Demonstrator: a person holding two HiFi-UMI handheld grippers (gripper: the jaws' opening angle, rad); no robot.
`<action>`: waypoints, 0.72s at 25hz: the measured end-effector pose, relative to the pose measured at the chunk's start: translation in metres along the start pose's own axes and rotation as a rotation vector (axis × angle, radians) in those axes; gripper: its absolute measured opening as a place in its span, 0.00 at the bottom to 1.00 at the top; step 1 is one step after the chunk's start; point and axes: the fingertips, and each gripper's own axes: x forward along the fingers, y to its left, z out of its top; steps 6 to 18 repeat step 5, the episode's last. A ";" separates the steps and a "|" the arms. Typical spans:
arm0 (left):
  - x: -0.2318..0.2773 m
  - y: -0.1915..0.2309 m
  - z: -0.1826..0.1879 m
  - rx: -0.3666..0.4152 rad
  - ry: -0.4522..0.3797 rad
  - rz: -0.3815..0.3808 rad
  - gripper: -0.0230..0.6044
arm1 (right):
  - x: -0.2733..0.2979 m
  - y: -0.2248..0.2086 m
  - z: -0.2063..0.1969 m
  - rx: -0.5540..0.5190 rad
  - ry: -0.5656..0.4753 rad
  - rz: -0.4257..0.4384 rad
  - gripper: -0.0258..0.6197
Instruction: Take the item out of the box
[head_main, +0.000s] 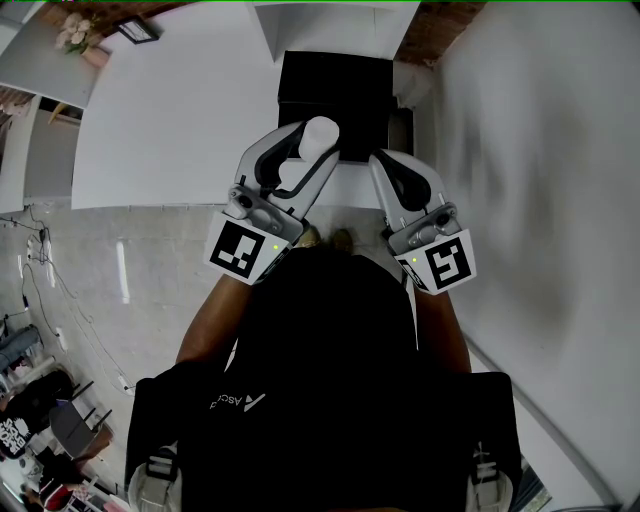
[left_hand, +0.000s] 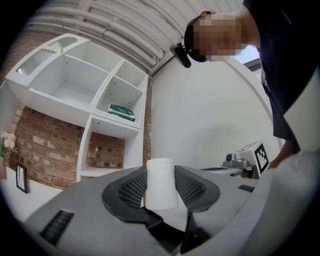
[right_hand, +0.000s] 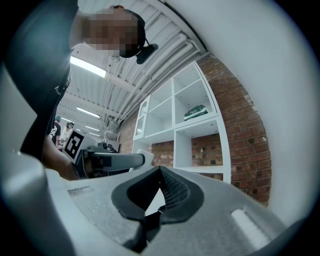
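The white roll (left_hand: 161, 184) stands upright between the jaws of the left gripper (head_main: 312, 148). The jaws are spread wide and press on it from both sides. In the head view the roll shows against the near edge of the black box (head_main: 335, 80); in the left gripper view only wall and shelving lie behind it.

At 3 o'clock of the left gripper is the right gripper (right_hand: 160, 172), its jaw tips together with nothing between them. The box lies at 12 o'clock of both, on a white table (head_main: 170, 120). Farther out at 11 o'clock stand some flowers (head_main: 75, 35) and a small picture frame (head_main: 138, 30).

There are two grippers, one roll and one box.

Only the head view shows the box and the table. Both gripper views show a white shelf unit (left_hand: 90, 90) against a brick wall (left_hand: 35, 145), with one green packet (left_hand: 121, 112) in a compartment. Each also shows the other gripper's marker cube, at 3 o'clock in the left gripper view and at 9 o'clock in the right gripper view.
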 end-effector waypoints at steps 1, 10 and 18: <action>0.002 -0.001 0.005 -0.005 -0.020 -0.002 0.31 | 0.000 0.000 0.000 0.000 0.000 0.000 0.04; 0.004 -0.001 0.005 -0.007 -0.012 0.001 0.31 | 0.000 -0.001 0.000 0.001 -0.002 0.000 0.04; 0.004 -0.001 0.005 -0.007 -0.012 0.001 0.31 | 0.000 -0.001 0.000 0.001 -0.002 0.000 0.04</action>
